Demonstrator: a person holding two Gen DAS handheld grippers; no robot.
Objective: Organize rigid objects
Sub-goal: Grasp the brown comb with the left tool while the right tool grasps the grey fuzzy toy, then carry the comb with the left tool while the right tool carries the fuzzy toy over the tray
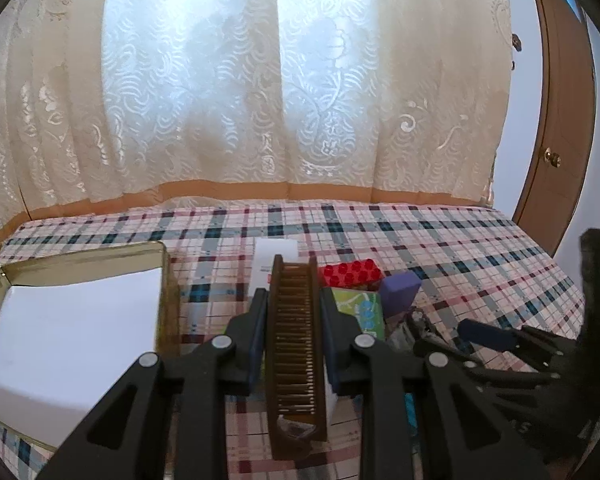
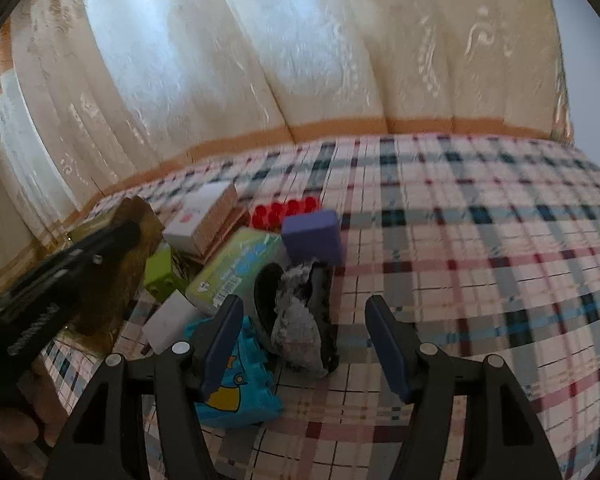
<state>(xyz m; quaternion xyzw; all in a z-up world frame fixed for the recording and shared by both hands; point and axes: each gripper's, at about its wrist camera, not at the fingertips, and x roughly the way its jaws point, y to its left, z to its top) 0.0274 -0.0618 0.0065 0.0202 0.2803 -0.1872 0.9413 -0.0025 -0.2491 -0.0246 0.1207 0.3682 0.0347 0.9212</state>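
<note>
My left gripper (image 1: 294, 300) is shut on a long brown comb-like piece (image 1: 294, 360) with rows of fine teeth, held lengthwise above the plaid cloth. Left of it lies an open gold tin (image 1: 168, 280) with a white inside. My right gripper (image 2: 304, 344) stands open over a heap of objects. A black and grey fuzzy thing (image 2: 300, 312) lies just ahead between its fingers, untouched. Around it are a blue toy brick (image 2: 244, 392), a green box (image 2: 240, 268), a purple block (image 2: 312, 240) and a red studded brick (image 2: 284, 210).
A white box (image 2: 200, 220), a lime brick (image 2: 162, 276) and a white block (image 2: 168, 320) crowd the heap's left side. The plaid cloth (image 2: 480, 260) stretches right and back to the curtain (image 1: 300, 80). A wooden door (image 1: 556, 140) stands far right.
</note>
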